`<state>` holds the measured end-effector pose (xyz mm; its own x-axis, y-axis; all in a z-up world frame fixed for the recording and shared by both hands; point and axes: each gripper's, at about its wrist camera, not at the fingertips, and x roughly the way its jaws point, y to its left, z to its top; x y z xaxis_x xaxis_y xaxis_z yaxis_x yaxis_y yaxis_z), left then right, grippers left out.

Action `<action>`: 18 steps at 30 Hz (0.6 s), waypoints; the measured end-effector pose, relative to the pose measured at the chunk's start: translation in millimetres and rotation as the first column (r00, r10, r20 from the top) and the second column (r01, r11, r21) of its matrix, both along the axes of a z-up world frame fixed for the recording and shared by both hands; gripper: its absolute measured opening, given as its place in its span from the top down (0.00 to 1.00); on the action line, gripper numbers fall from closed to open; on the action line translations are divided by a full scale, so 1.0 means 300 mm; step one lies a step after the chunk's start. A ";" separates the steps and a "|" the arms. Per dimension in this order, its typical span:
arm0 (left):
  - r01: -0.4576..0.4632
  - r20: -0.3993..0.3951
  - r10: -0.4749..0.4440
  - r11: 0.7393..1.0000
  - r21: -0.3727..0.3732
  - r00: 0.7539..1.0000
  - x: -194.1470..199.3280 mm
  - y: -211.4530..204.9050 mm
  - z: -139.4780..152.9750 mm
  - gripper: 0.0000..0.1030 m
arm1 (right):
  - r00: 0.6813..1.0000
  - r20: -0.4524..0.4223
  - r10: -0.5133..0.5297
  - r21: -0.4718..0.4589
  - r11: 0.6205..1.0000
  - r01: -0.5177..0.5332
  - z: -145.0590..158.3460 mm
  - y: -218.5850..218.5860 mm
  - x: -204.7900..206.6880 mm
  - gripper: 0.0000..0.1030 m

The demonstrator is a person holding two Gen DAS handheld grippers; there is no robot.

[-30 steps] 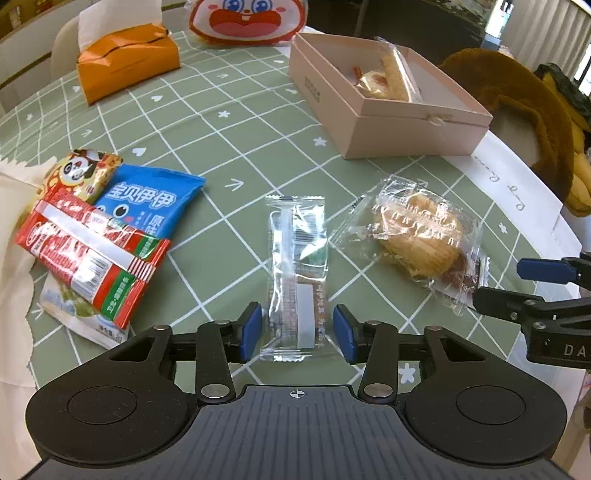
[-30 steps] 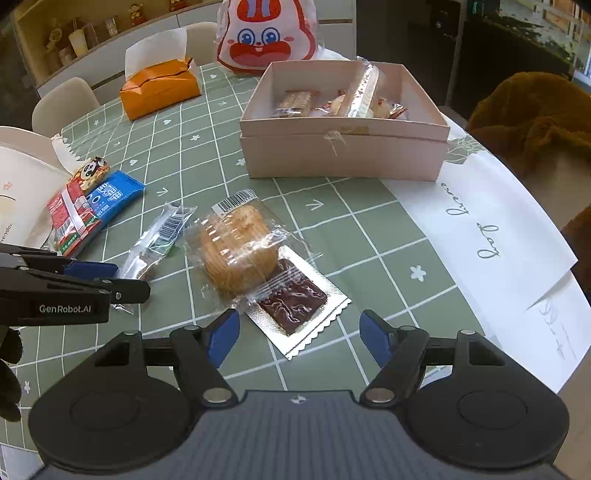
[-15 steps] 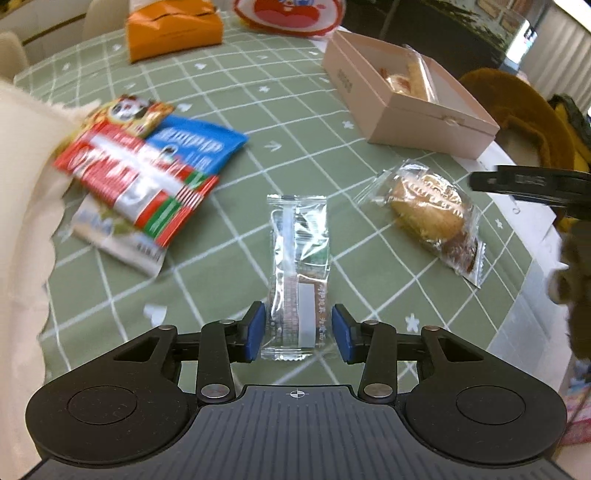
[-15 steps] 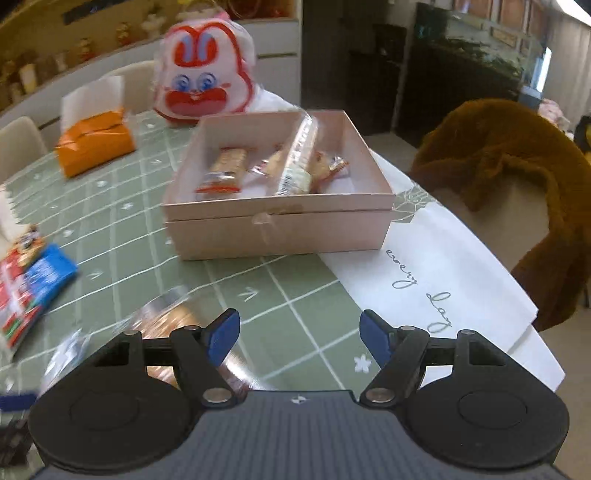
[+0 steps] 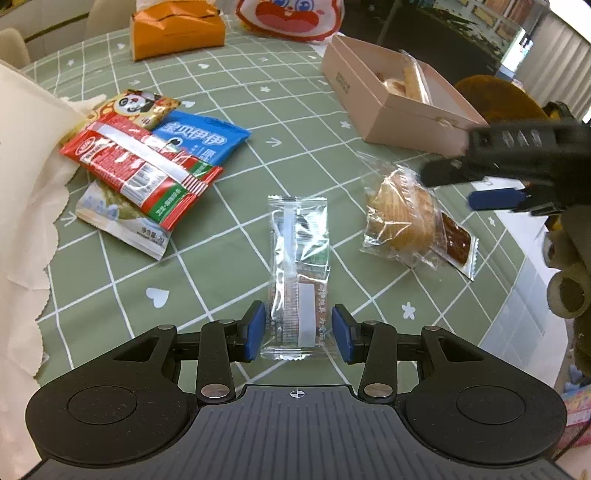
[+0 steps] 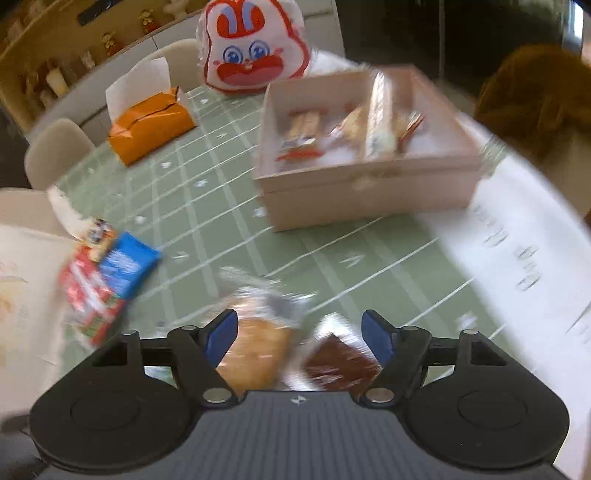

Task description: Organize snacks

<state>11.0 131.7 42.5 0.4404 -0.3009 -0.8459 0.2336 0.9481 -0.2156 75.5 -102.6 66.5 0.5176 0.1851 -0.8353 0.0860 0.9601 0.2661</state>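
My left gripper (image 5: 298, 334) is open, its blue pads on either side of the near end of a clear snack packet (image 5: 299, 273) lying on the green tablecloth. My right gripper (image 6: 299, 334) is open above a bagged cookie (image 6: 255, 350) and a brown sachet (image 6: 340, 362); it also shows in the left wrist view (image 5: 491, 184) over the same cookie bag (image 5: 406, 218). A pink box (image 6: 369, 184) holding several snacks stands beyond; it also shows in the left wrist view (image 5: 399, 107). A pile of red, blue and panda packets (image 5: 147, 162) lies at left.
An orange tissue box (image 5: 177, 31) and a rabbit-face bag (image 5: 288, 16) stand at the far side. White paper (image 5: 22, 184) covers the left table edge. A white sheet (image 6: 517, 258) lies at right. A brown furry chair (image 6: 546, 92) stands beyond the box.
My right gripper has swung back down over the cookie bag, its view blurred by motion. My left gripper stays around the clear packet, slightly narrower than a second ago.
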 end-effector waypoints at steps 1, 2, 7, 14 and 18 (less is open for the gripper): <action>0.001 0.001 -0.001 1.000 -0.001 1.000 -0.001 0.002 0.000 0.56 | 1.000 -0.027 -0.013 0.047 0.999 0.014 -0.009 0.014 0.011 0.27; 0.001 0.003 -0.001 1.000 -0.003 1.000 -0.002 0.004 -0.001 0.56 | 0.999 -0.048 -0.025 0.079 0.996 0.029 -0.018 0.028 0.017 0.27; 0.014 0.015 -0.014 1.000 -0.006 1.000 -0.010 0.007 -0.003 0.56 | 0.994 -0.102 -0.047 0.053 0.997 0.052 -0.063 0.133 0.048 0.26; 0.027 0.016 -0.026 0.999 -0.034 1.000 -0.010 0.021 -0.004 0.55 | 0.992 -0.129 0.012 -0.134 0.991 -0.029 -0.117 0.243 0.086 0.25; 0.038 0.018 -0.037 0.999 -0.031 0.999 -0.009 0.021 -0.005 0.55 | 0.992 -0.110 0.061 -0.194 0.978 -0.081 -0.108 0.255 0.051 0.27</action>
<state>8.3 137.9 41.1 0.4427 -0.3440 -0.8281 0.2729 0.9313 -0.2411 90.9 -26.3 34.2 0.4187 0.0444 -0.9070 0.0329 0.9974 0.0640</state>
